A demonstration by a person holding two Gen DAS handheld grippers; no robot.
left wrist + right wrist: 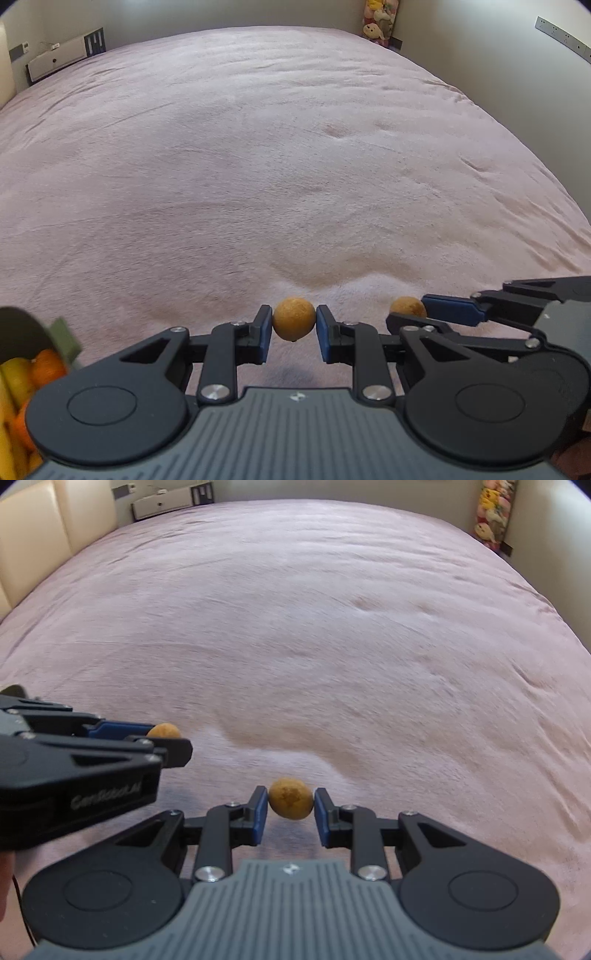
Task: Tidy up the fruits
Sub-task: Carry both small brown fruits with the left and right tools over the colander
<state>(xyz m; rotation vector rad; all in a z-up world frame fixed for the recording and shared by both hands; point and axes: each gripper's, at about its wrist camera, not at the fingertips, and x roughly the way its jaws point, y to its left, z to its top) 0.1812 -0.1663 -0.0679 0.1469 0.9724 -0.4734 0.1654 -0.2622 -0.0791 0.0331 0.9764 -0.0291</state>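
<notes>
My left gripper (294, 322) is shut on a small round brown fruit (294, 319), held just above the pink bed cover. My right gripper (290, 800) is shut on a second small brown fruit (290, 798). The right gripper also shows at the right of the left wrist view (410, 314) with its fruit (406, 307). The left gripper shows at the left of the right wrist view (166, 736) with its fruit (164, 730). A container (64, 339) with oranges (46, 367) and yellow fruit sits at the lower left of the left wrist view.
A wide pink bed cover (277, 147) fills both views. A white unit (55, 57) stands at the far left wall. Plush toys (378, 18) sit in the far right corner. A cream padded headboard (44, 528) lines the left side.
</notes>
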